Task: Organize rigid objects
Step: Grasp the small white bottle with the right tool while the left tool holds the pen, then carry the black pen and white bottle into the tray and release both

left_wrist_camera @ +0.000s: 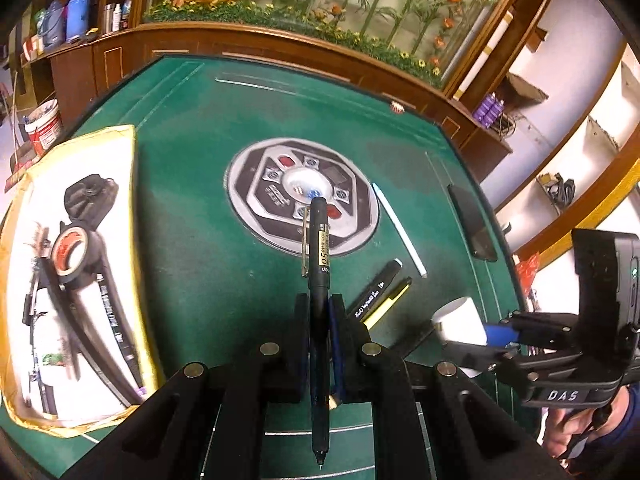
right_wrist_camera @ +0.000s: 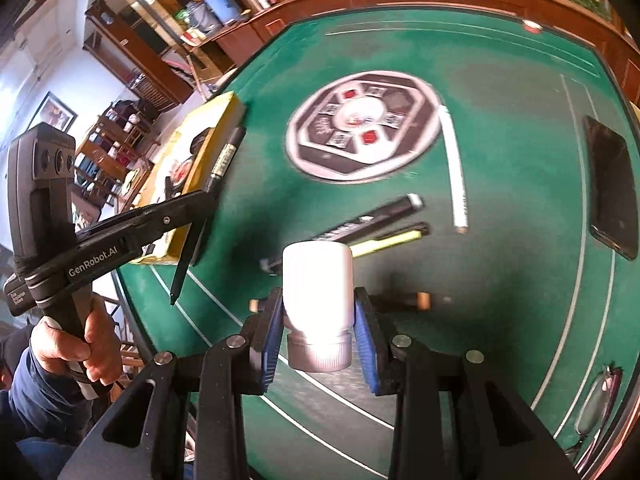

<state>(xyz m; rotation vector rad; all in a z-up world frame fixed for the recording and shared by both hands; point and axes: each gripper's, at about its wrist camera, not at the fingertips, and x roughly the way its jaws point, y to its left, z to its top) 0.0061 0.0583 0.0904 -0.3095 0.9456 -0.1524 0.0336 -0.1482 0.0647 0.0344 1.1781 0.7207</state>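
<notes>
My left gripper point(left_wrist_camera: 319, 306) is shut on a black pen point(left_wrist_camera: 322, 248) that runs lengthwise between the pads, its tip pointing back toward the camera. The right wrist view shows the same left gripper point(right_wrist_camera: 206, 204) and the black pen point(right_wrist_camera: 224, 156) lifted above the table beside the yellow box point(right_wrist_camera: 208, 168). My right gripper point(right_wrist_camera: 319, 322) is shut on a white bottle point(right_wrist_camera: 318, 280), cap toward the camera, held off the green table point(right_wrist_camera: 500, 280). From the left wrist view, the right gripper point(left_wrist_camera: 476, 340) and the bottle point(left_wrist_camera: 460, 316) are at the right.
On the felt lie a white pen point(right_wrist_camera: 454, 168), a black marker point(right_wrist_camera: 372, 216), a yellow pen point(right_wrist_camera: 388, 238) and a dark phone point(right_wrist_camera: 612, 184). Glasses point(right_wrist_camera: 596, 404) rest near the right edge. The yellow box point(left_wrist_camera: 100, 200) holds a tape roll point(left_wrist_camera: 68, 256). A control disc point(left_wrist_camera: 302, 196) marks the centre.
</notes>
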